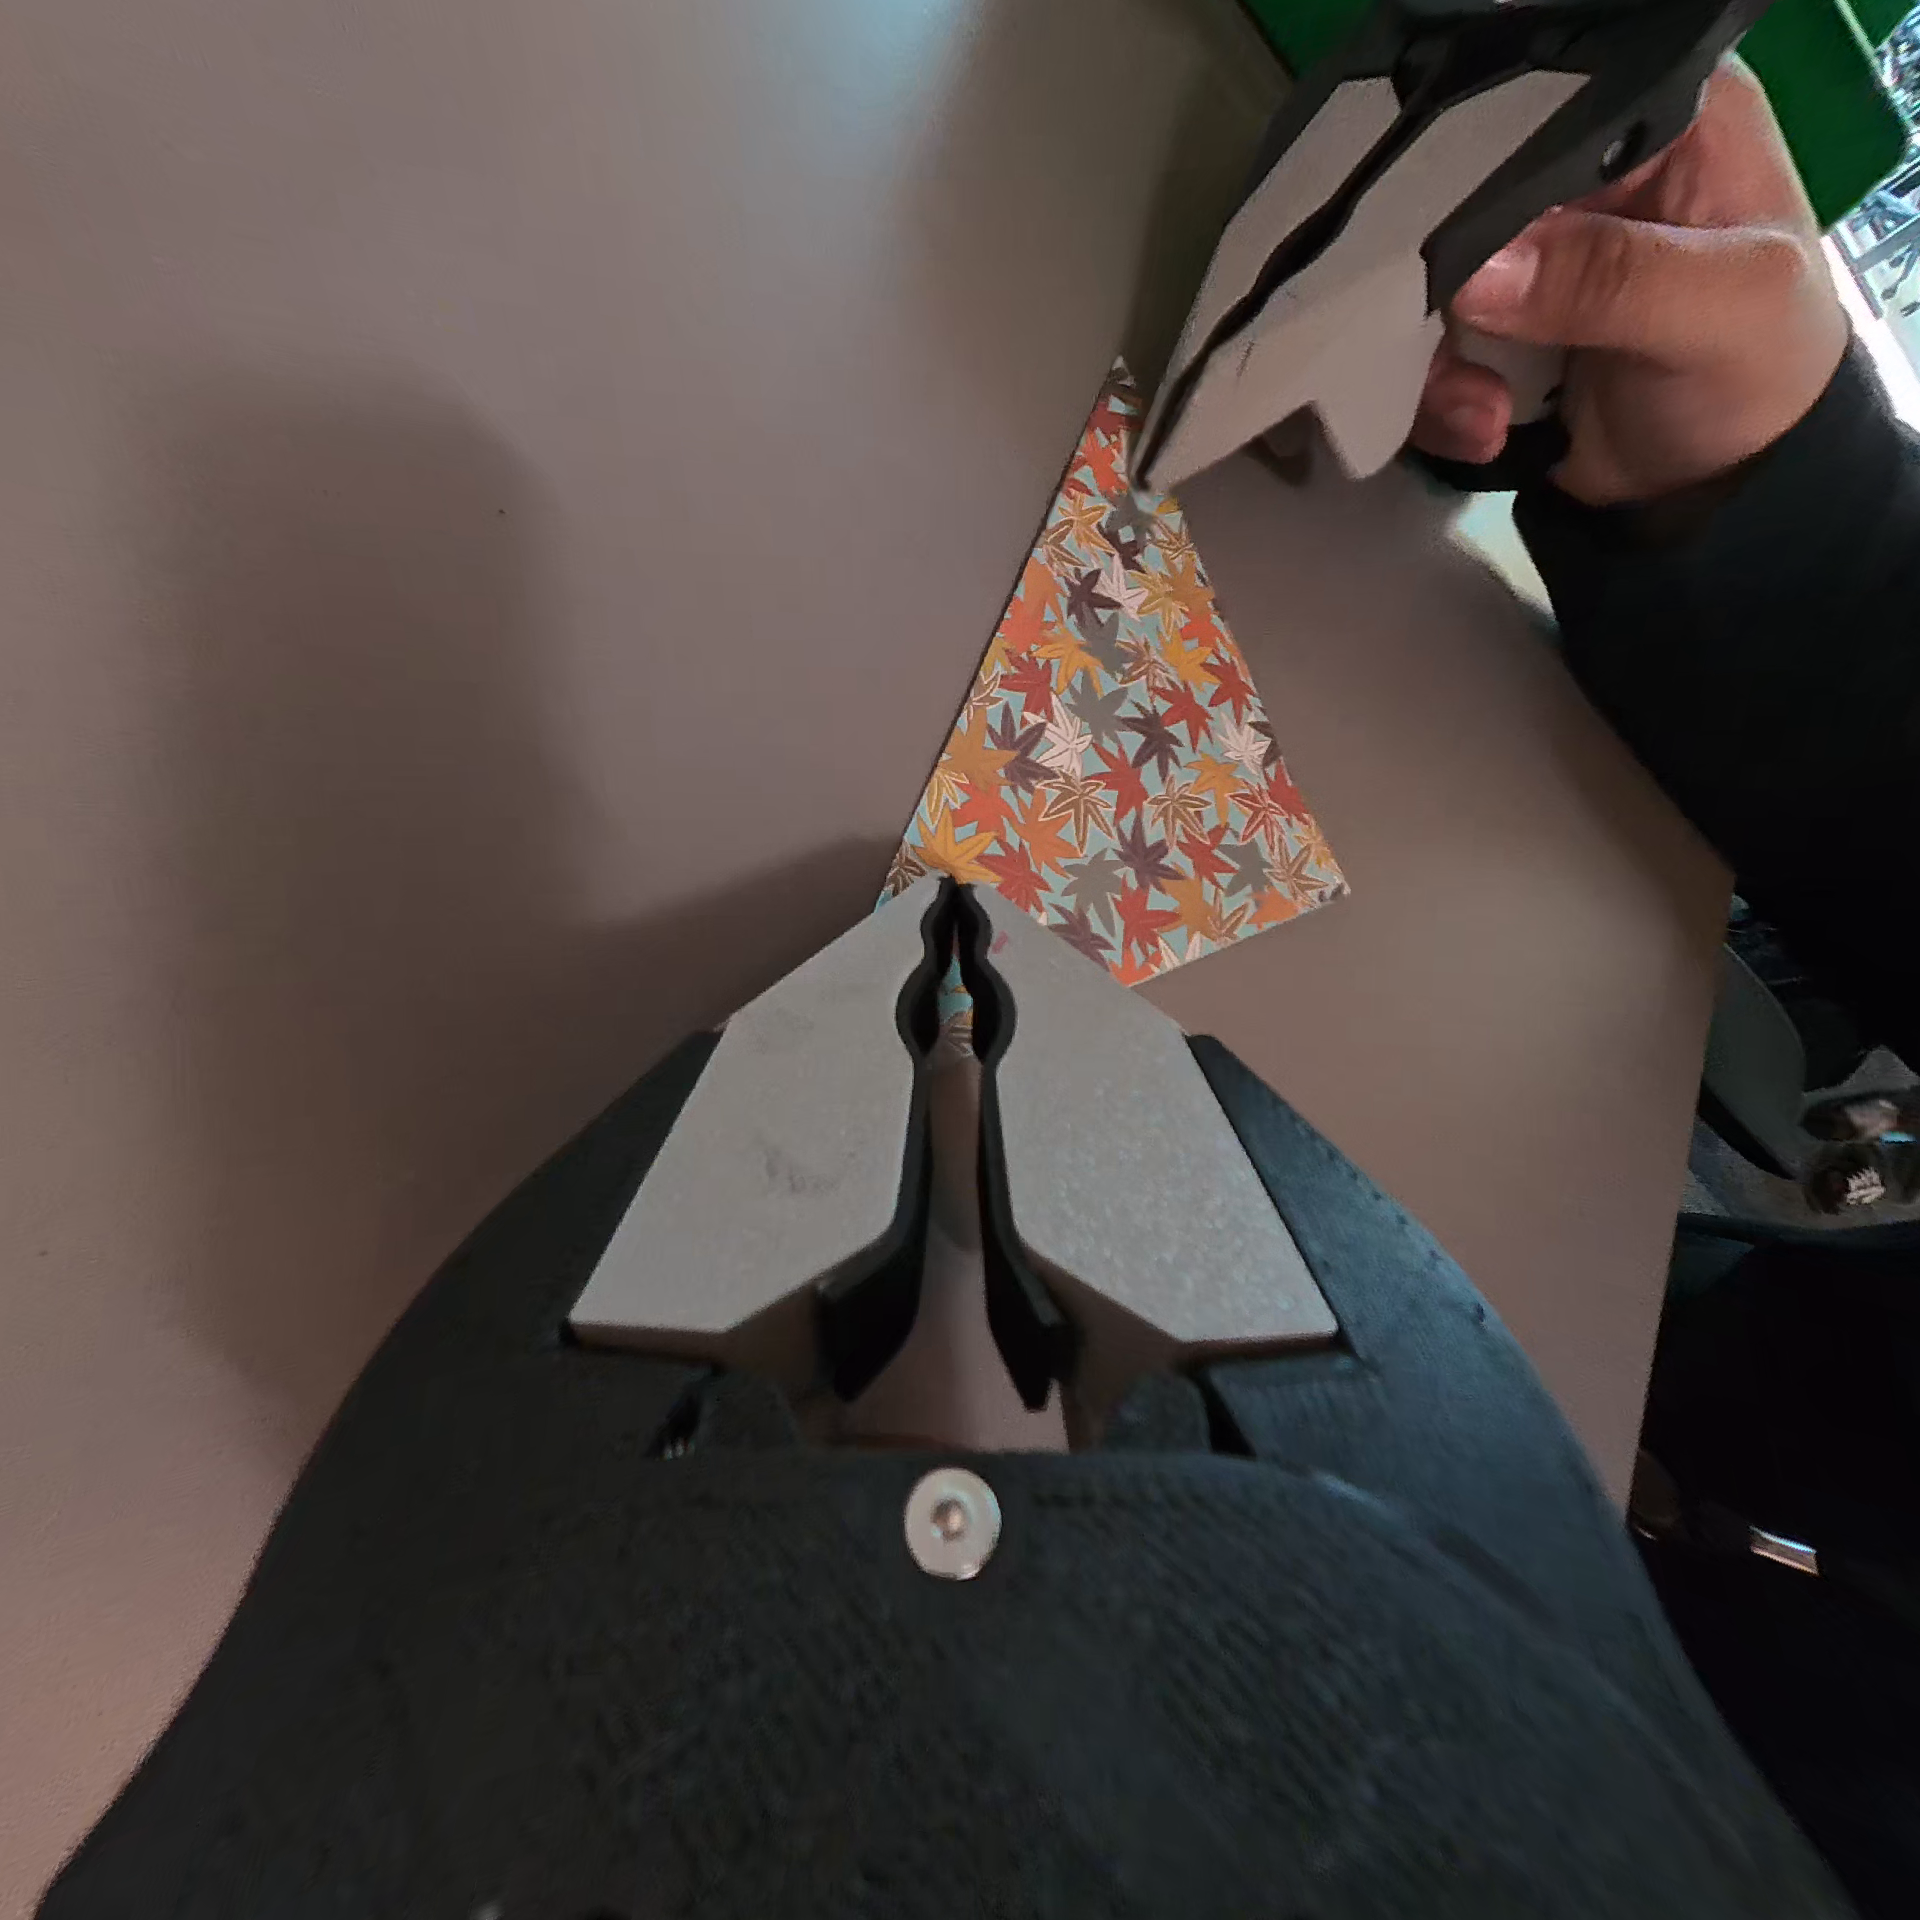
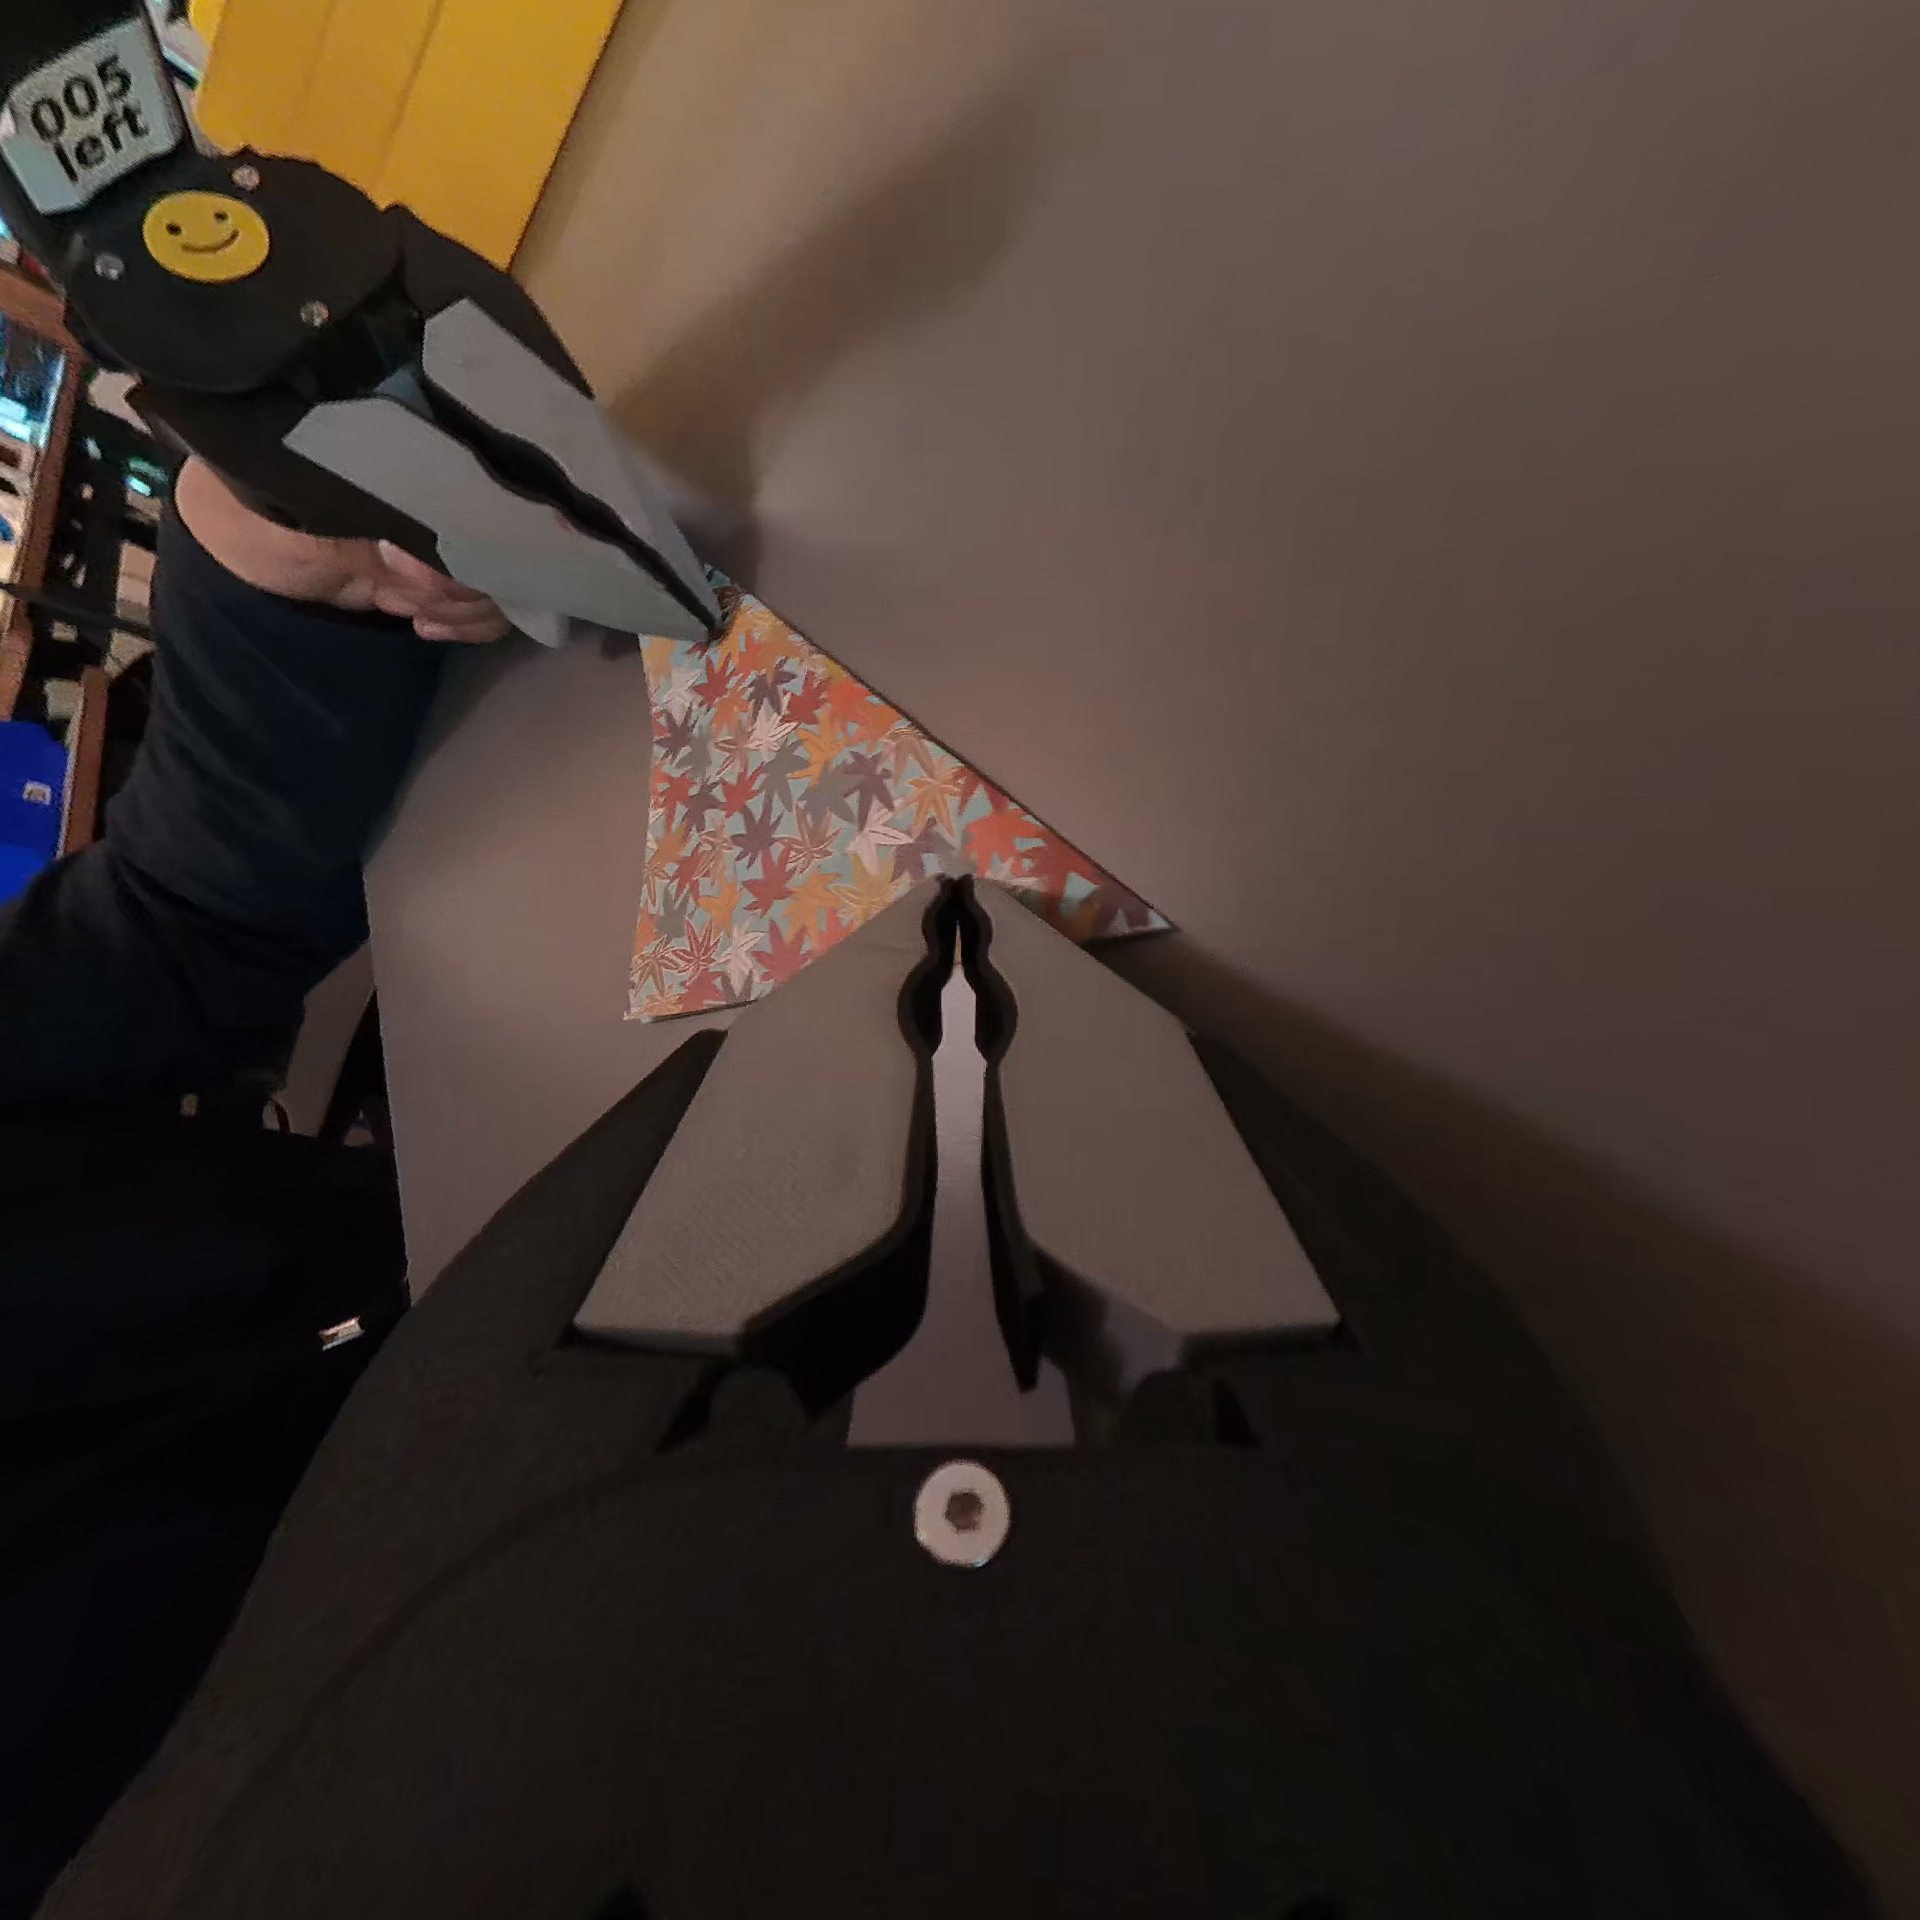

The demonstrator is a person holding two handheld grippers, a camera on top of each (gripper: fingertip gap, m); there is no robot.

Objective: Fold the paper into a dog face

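Observation:
The paper has an autumn-leaf print and lies folded into a triangle on the grey table. My left gripper is shut, with its tips resting on the triangle's near corner; some paper shows through the gap behind the tips. My right gripper is shut, with its tips on the paper close to the long folded edge near the other end. Each gripper shows in the other's view: the right one at the far corner, the left one at the opposite corner. Neither visibly pinches the paper.
The paper lies near the table's edge, where a person in a dark sleeve holds the right gripper by hand. A green object and a yellow panel stand beyond the table's far edge. The gap from one gripper's tips to the other's is roughly 12 cm.

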